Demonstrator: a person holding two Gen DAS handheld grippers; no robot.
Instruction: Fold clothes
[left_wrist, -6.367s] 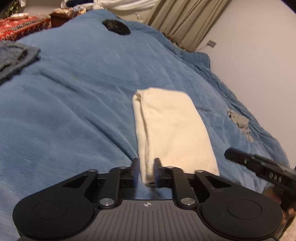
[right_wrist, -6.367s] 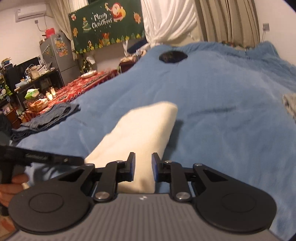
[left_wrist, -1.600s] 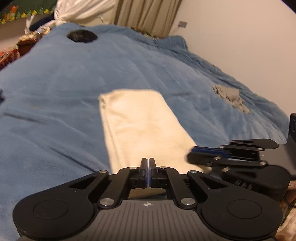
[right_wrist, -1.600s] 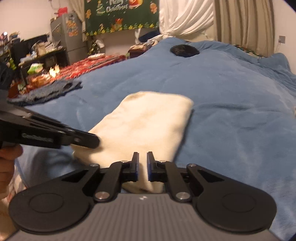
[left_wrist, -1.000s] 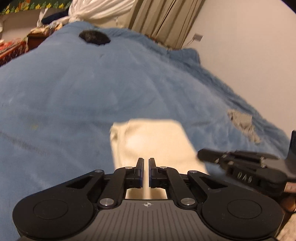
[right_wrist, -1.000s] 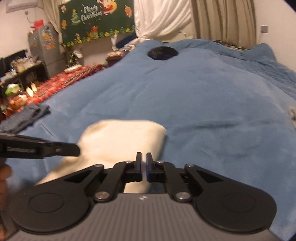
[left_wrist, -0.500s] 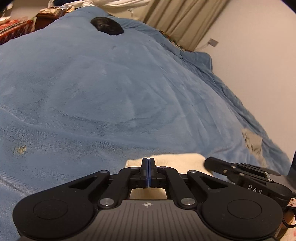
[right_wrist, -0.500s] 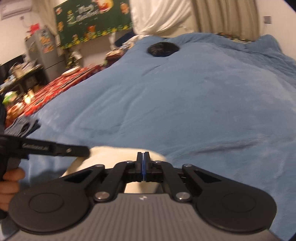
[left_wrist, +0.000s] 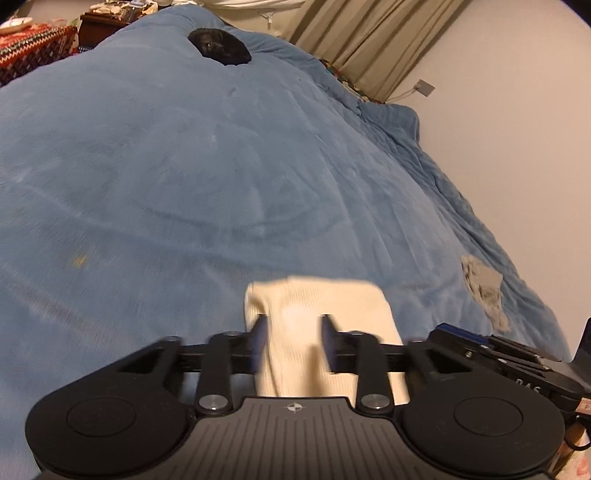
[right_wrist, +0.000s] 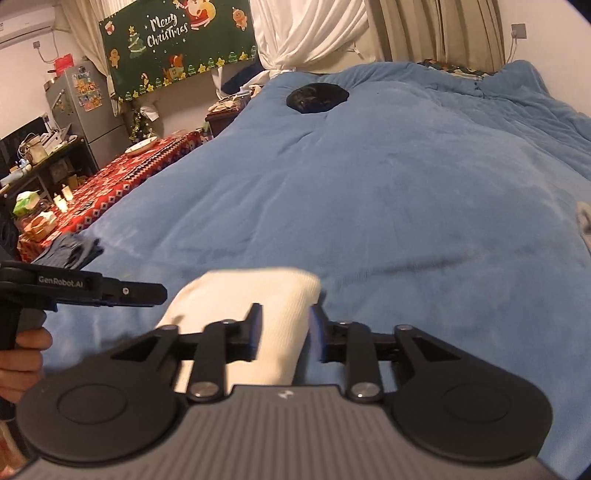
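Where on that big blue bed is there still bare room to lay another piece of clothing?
Most of the blanket is bare: the wide stretch between the folded cream cloth and the black item near the far end. The near edge is crowded by the cloth and both tongs; a grey rag sits by the wall, dark clothes on the other side.

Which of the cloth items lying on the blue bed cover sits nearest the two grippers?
The folded cream towel, directly ahead of both grippers; the crumpled grey cloth lies farther right.
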